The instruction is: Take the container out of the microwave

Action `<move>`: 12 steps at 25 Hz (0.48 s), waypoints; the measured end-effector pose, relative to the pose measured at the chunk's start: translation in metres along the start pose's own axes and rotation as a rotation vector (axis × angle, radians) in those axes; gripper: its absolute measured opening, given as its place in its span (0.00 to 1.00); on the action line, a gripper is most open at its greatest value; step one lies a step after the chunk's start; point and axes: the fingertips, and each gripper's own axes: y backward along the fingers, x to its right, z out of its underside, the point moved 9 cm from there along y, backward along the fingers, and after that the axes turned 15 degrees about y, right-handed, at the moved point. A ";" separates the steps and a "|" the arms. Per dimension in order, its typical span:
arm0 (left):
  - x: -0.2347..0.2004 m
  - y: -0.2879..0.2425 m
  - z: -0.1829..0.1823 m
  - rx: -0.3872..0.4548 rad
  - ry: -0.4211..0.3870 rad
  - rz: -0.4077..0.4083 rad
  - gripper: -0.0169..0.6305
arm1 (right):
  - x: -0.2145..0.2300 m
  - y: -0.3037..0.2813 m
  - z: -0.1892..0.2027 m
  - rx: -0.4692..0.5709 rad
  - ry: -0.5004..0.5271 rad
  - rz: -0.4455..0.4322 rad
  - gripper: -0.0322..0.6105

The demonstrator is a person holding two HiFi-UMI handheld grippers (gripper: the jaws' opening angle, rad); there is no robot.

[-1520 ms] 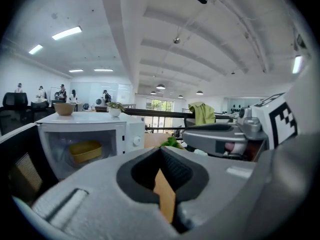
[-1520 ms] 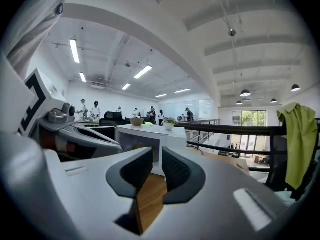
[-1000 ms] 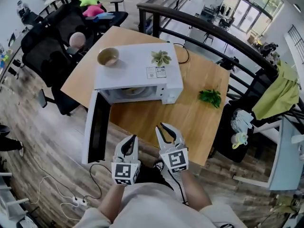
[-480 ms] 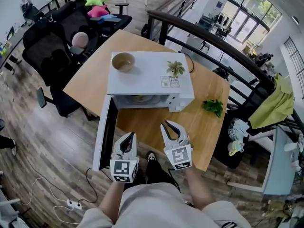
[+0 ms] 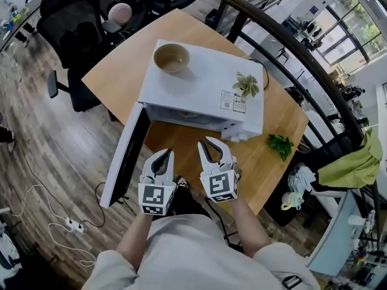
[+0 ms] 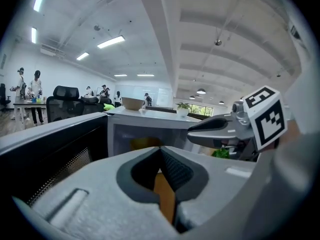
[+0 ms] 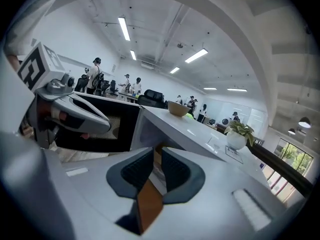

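The left gripper (image 5: 164, 156) has its jaws pressed together on nothing, and the right gripper (image 5: 209, 145) beside it has its jaws slightly spread and is equally empty. In the head view both are held near the front edge of a wooden table (image 5: 115, 71), pointing at a white microwave (image 5: 205, 92). The microwave's door (image 5: 126, 156) hangs wide open on the left, just beside the left gripper. A tan bowl (image 5: 172, 57) and a small potted plant (image 5: 246, 84) stand on the microwave's top, well apart. A bunch of green leaves (image 5: 280, 145) lies on the table to the right of the microwave. The cavity is too dim from this view to tell what is in it. A black office chair (image 5: 78, 29) stands beyond the table's far left corner.

In the left gripper view the two pads meet at their tips, with only the table's wood showing below them. Straight ahead, inside the open cavity, sits a yellowish container (image 6: 142, 143), apart from both grippers. The dark door fills the left side, and the right gripper reaches in from the right.

In the right gripper view a narrow slit stays open between the ribbed pads, with nothing gripped. The microwave's corner and open door lie ahead.
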 end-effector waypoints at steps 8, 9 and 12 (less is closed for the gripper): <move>-0.016 -0.019 0.014 -0.038 0.024 -0.107 0.03 | -0.003 -0.049 0.015 -0.011 0.061 -0.109 0.15; -0.018 -0.019 0.016 -0.042 0.027 -0.119 0.03 | -0.005 -0.055 0.017 -0.013 0.069 -0.122 0.15; -0.022 -0.016 0.021 -0.052 0.042 -0.161 0.03 | -0.011 -0.071 0.021 -0.029 0.124 -0.153 0.15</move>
